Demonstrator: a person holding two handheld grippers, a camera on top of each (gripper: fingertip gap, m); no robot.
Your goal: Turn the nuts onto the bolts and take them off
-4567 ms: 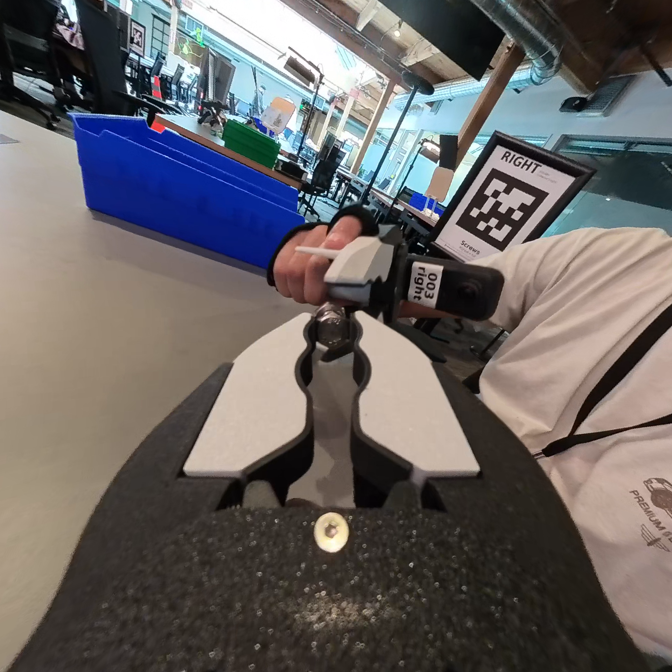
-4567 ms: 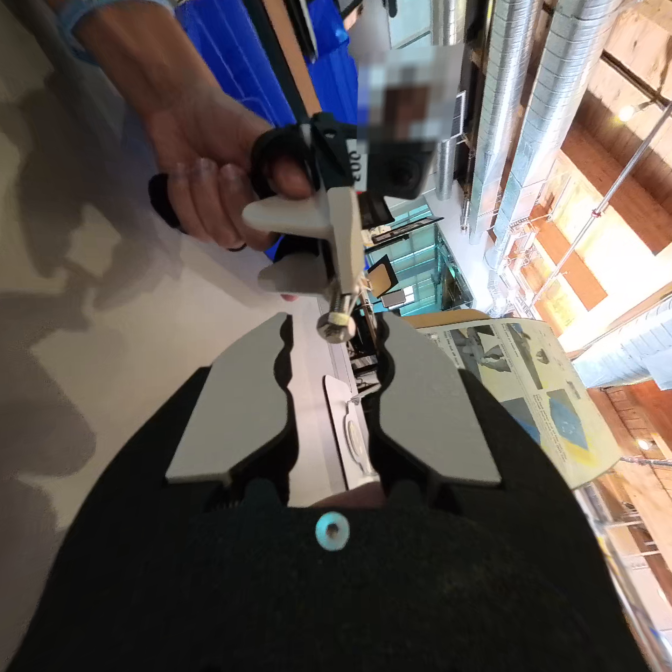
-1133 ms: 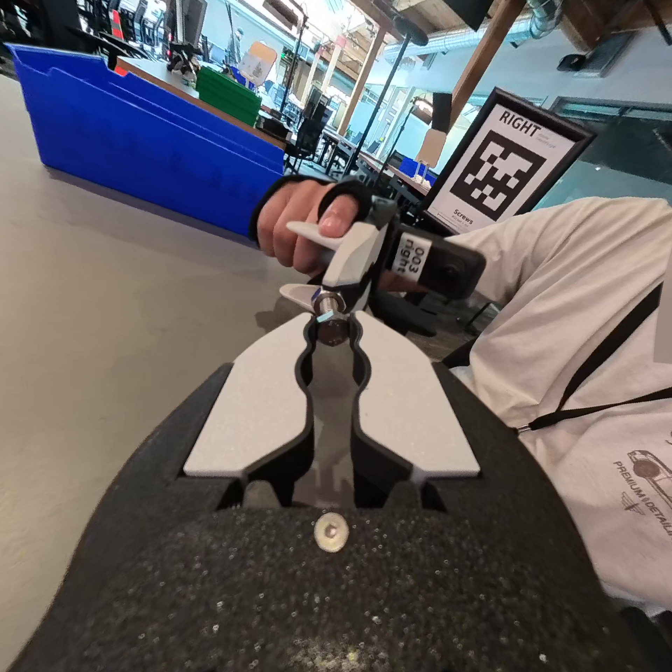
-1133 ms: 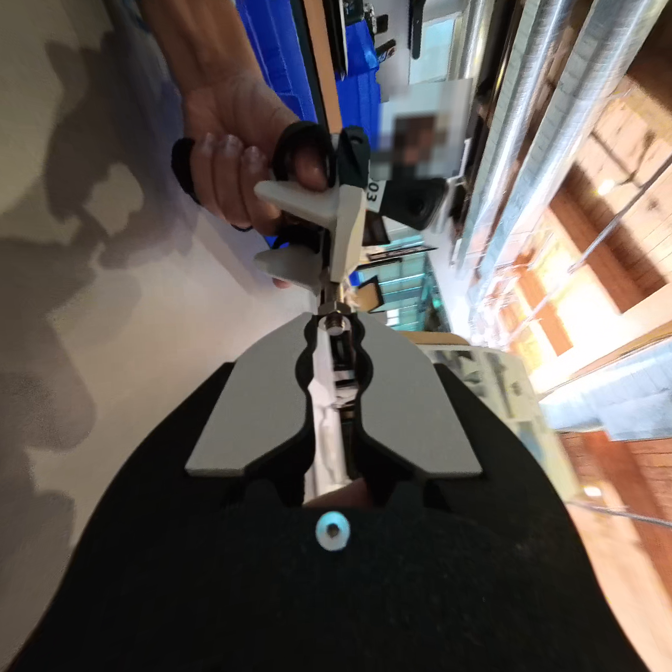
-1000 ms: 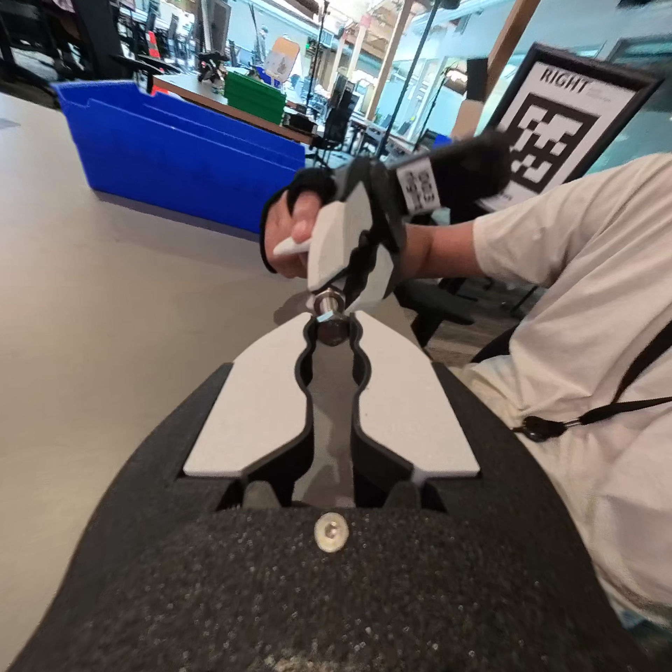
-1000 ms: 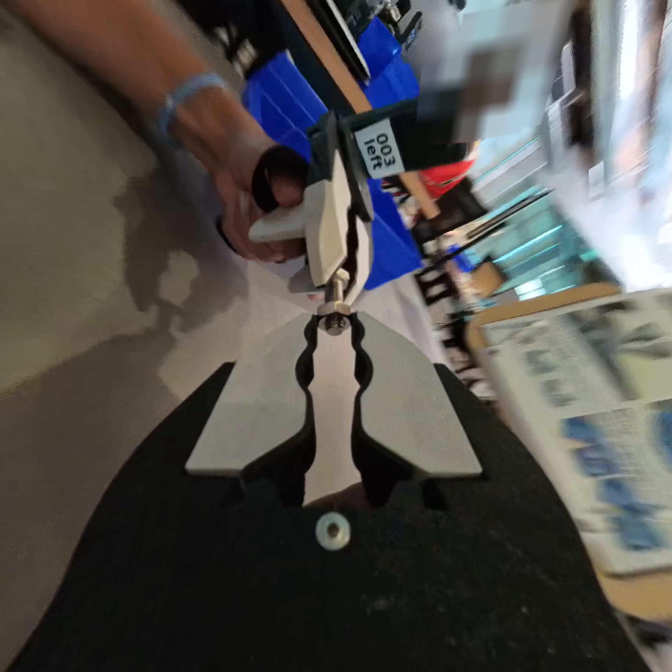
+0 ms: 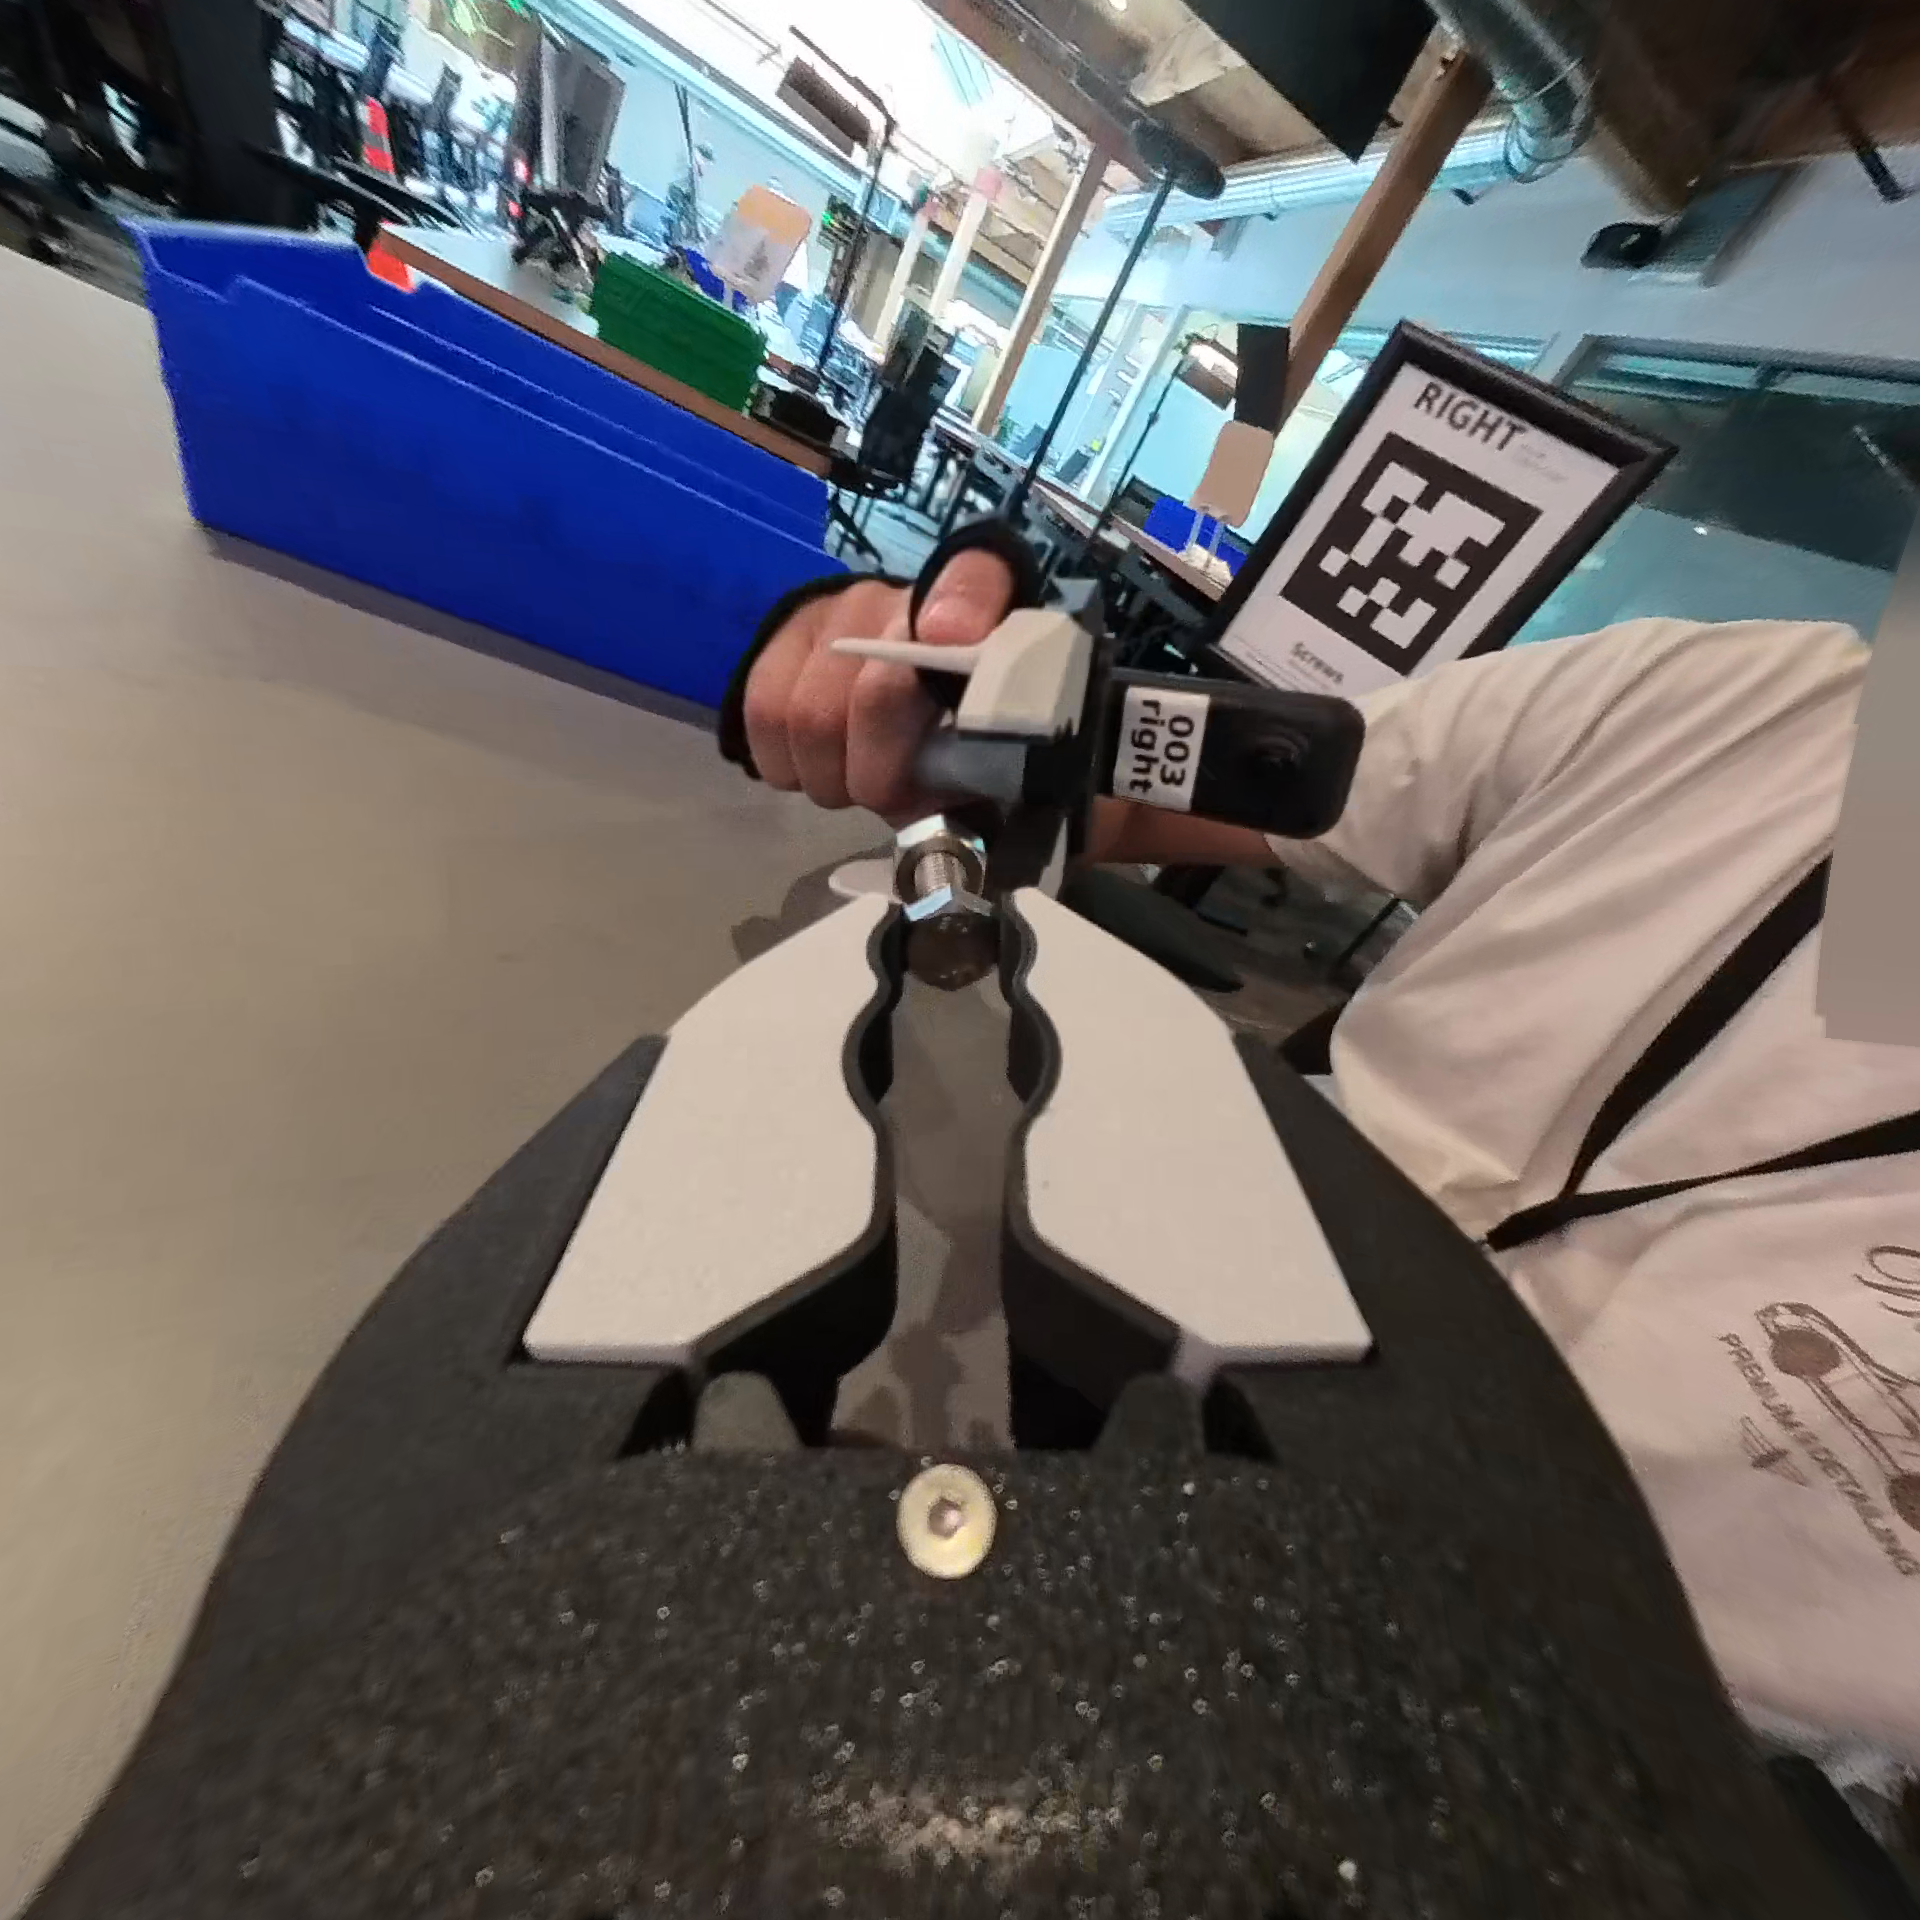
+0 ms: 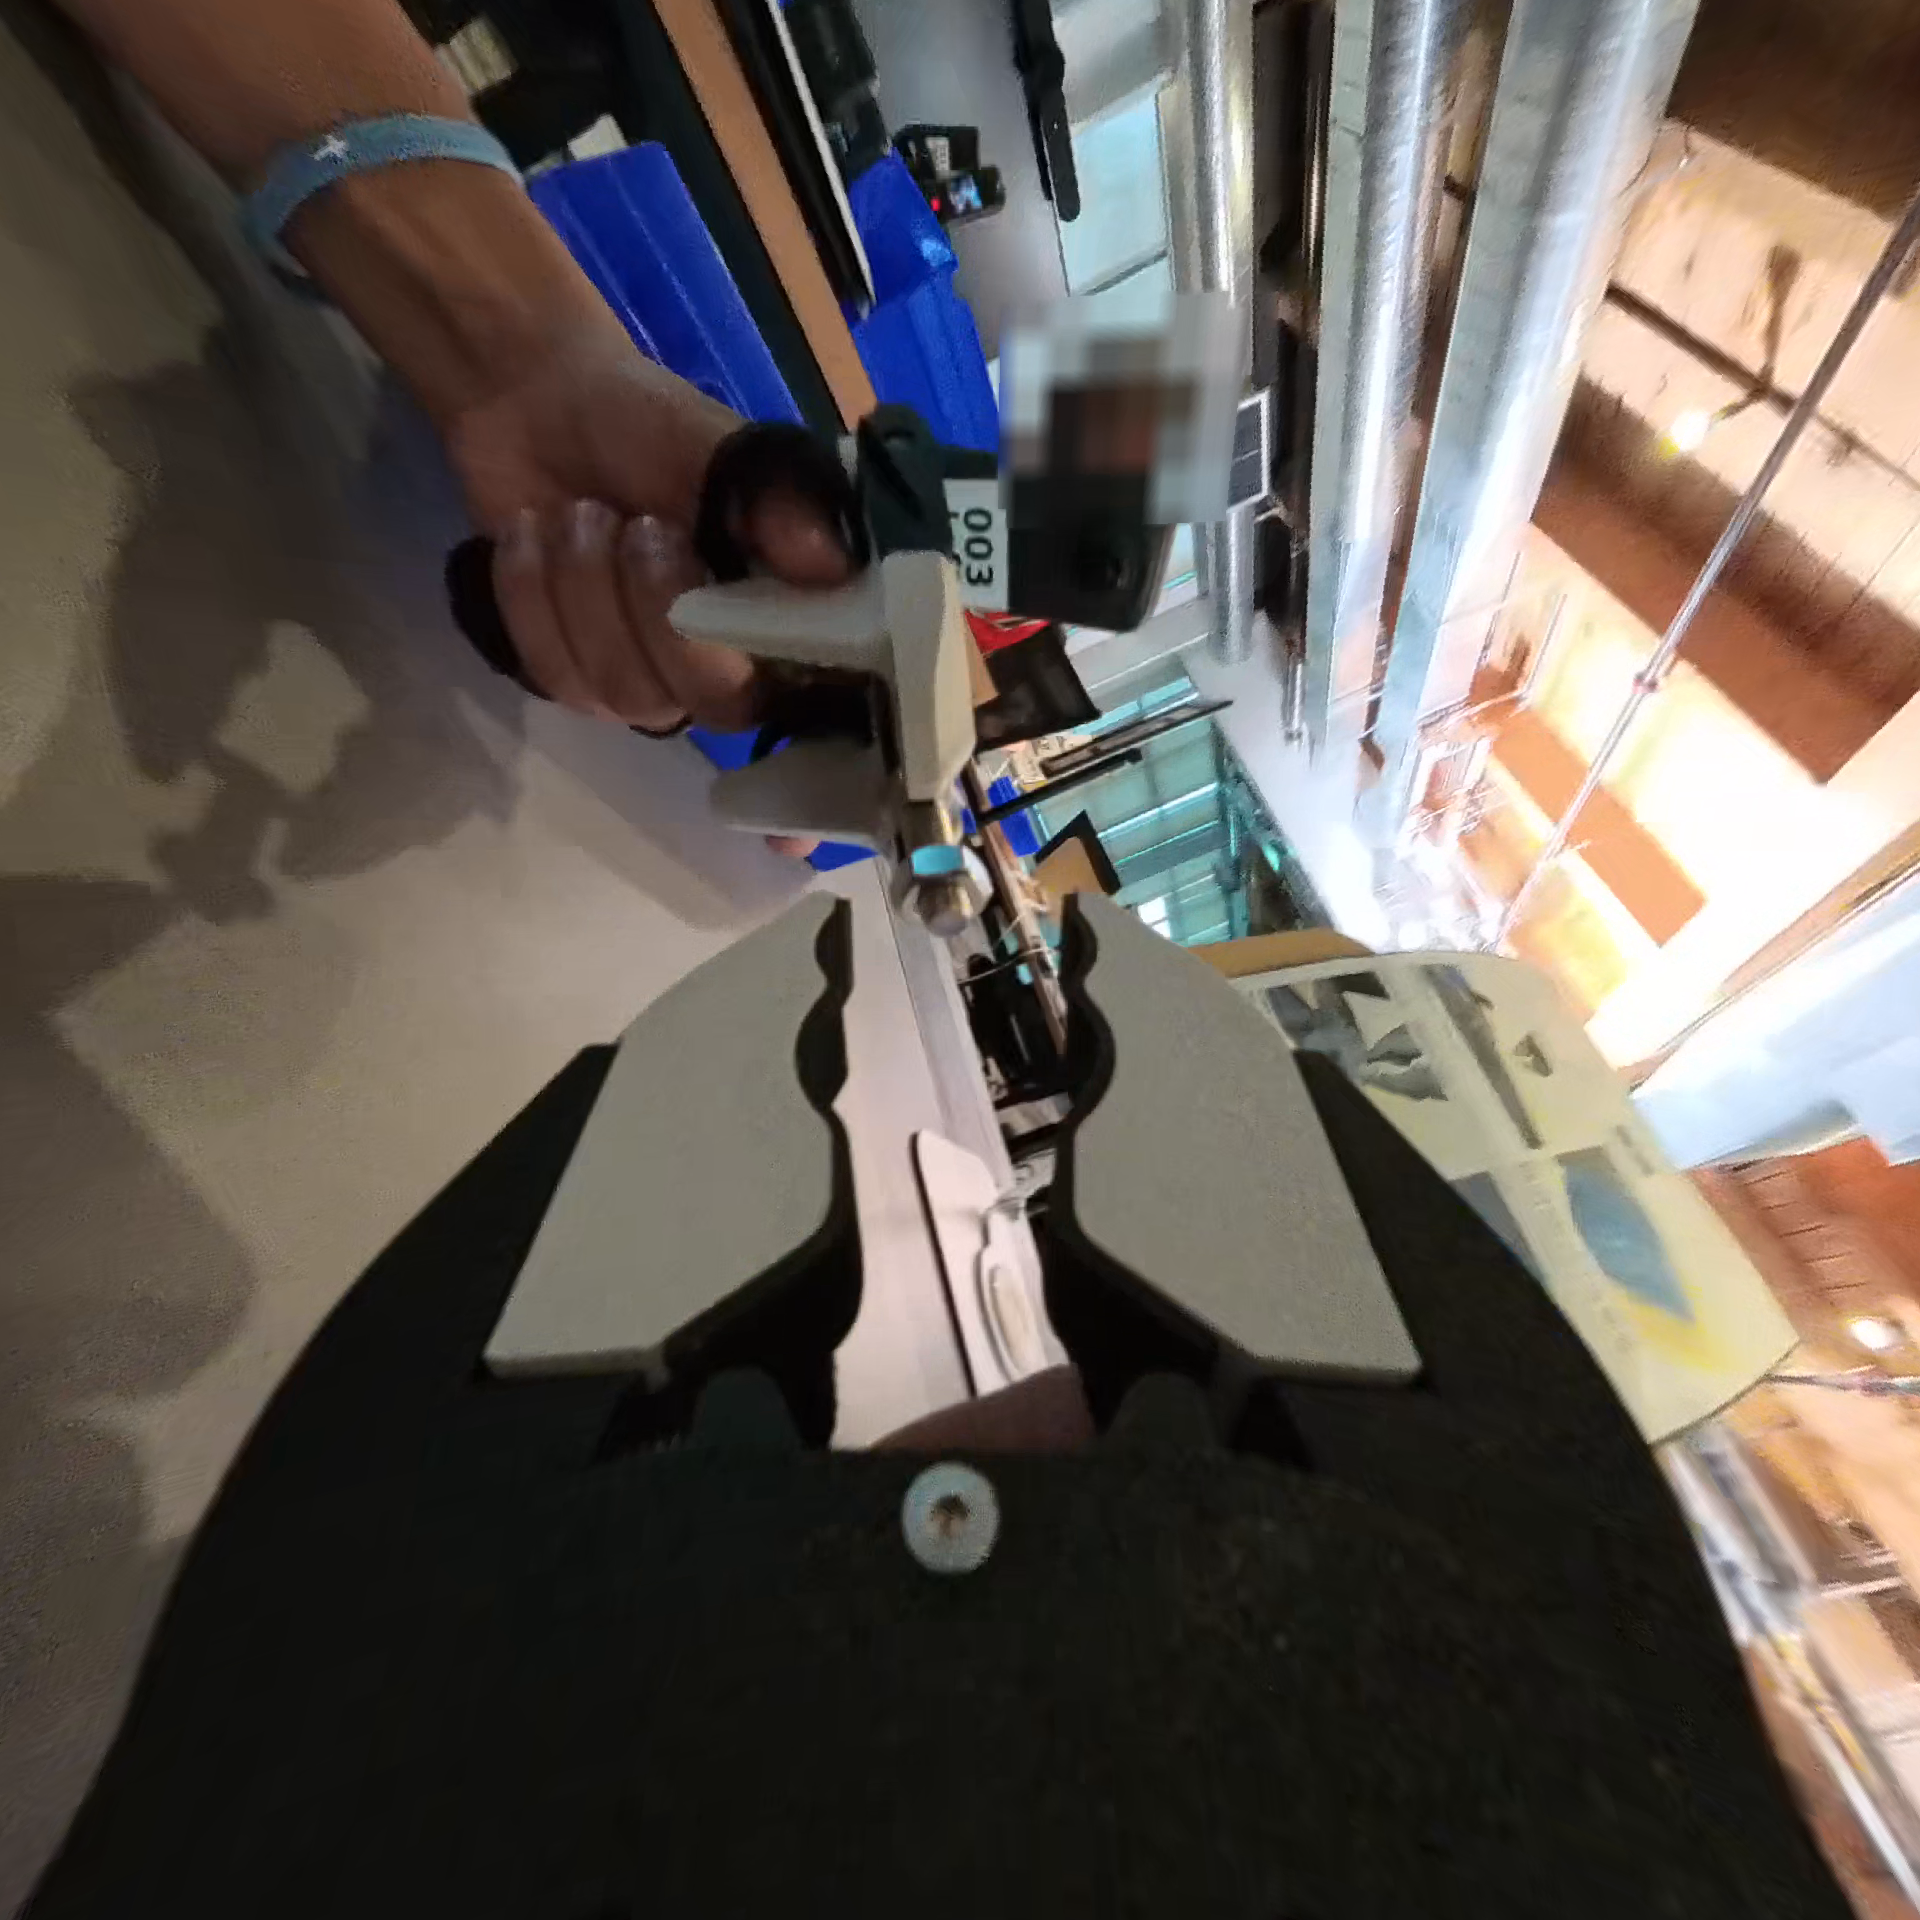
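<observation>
My left gripper [image 7: 945,940] is shut on the head of a steel bolt [image 7: 937,871] and holds it above the grey table [image 7: 260,883]. The threaded shaft points away from me, with a hex nut [image 7: 940,831] near its far end. The right gripper [image 7: 992,831], held by a hand, sits just beyond the nut. In the right wrist view my right gripper [image 8: 956,914] is open. The nut [image 8: 940,883] lies between its fingertips without touching them. The left gripper [image 8: 925,790] shows beyond it, holding the bolt.
Blue bins [image 7: 468,468] stand at the table's far side. A framed sign with a square-pattern marker [image 7: 1423,530] stands at the right. The person's white-sleeved arm and torso [image 7: 1558,935] fill the right side. A flat white piece [image 8: 977,1247] lies below my right gripper. Only a small space, under 4 cm, lies between the two pairs of fingers.
A second ago my right gripper was shut on the nut and rolled over. Now it has opened, let go of the nut and rolled back. My left gripper still holds the bolt.
</observation>
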